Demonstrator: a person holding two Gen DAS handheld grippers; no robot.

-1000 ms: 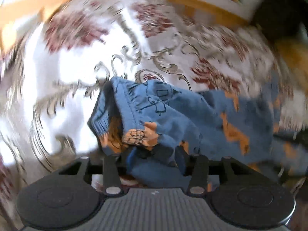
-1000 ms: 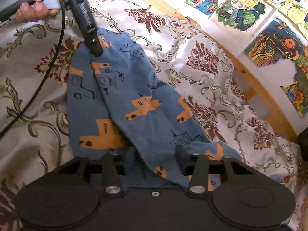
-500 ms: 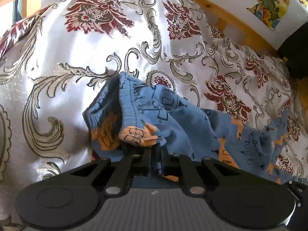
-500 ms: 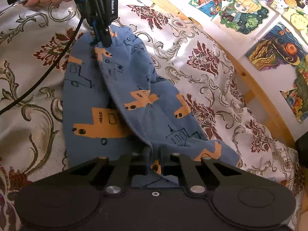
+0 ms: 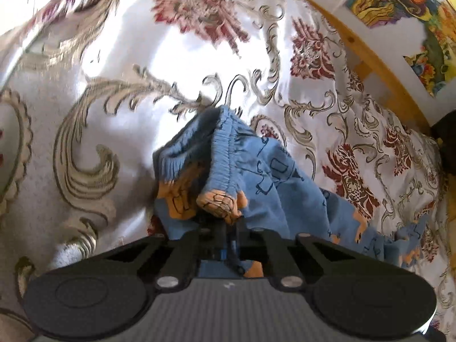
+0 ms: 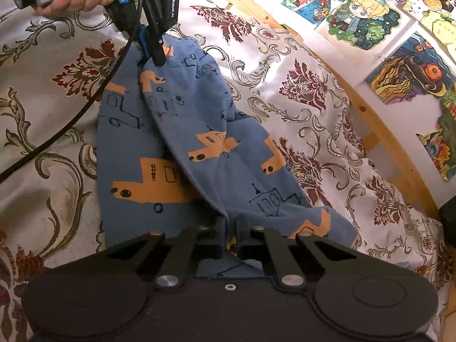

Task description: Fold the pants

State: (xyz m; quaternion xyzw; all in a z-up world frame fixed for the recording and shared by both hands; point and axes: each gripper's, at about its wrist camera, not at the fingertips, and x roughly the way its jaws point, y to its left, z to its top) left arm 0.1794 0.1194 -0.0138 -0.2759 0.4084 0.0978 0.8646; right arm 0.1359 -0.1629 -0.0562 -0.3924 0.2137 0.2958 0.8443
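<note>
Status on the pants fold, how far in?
Done: both grasps are set. In hand: the left hand-held gripper is shut on the elastic waistband of the blue cotton pants with orange prints, the right hand-held gripper on the leg end. Left: no fold is laid flat on the floral bedspread.

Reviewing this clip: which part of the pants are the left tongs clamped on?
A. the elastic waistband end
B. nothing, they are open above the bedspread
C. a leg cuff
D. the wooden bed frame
A: in the left wrist view the left tongs are shut on the pants just below the gathered elastic waistband, and the right wrist view shows them pinching that same far end.
</note>
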